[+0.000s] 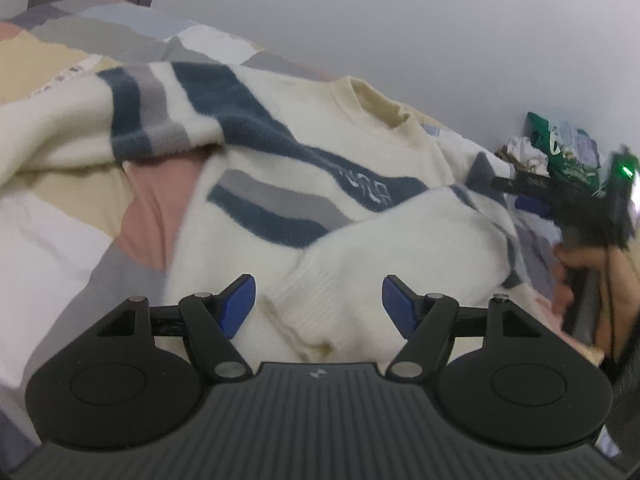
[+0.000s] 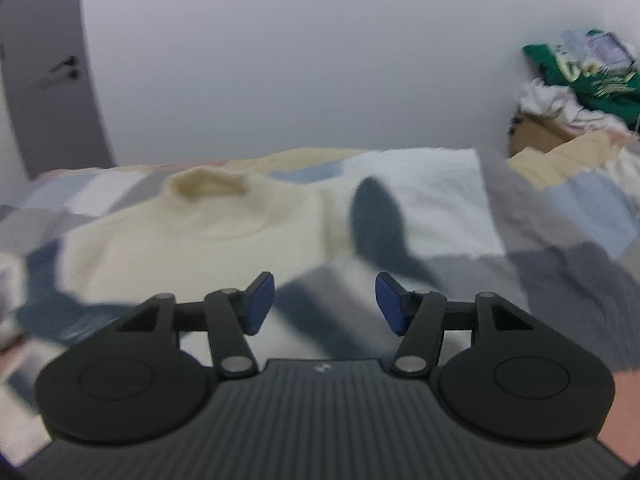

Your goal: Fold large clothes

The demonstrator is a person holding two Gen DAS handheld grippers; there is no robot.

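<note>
Two grippers stand with jaws apart, holding nothing: the left gripper (image 1: 318,306) over a ribbed sleeve cuff (image 1: 320,312), the right gripper (image 2: 325,304) clear above the fabric. The cream striped sweater (image 1: 304,132) lies on the patchwork bed cover (image 1: 60,240), collar (image 1: 380,108) toward 1 o'clock. Risk: the loosely laid sleeve may slide and undo the fold. Chest lettering (image 1: 368,188) is unreadable.

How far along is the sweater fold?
Done: one sleeve of the cream knit sweater with navy and grey stripes lies folded across its chest, ribbed cuff nearest the left gripper. In hand: nothing; the left gripper and the right gripper are both open and empty. Left: the other sleeve, still bunched, and the body fold on the patchwork bedspread.
</note>
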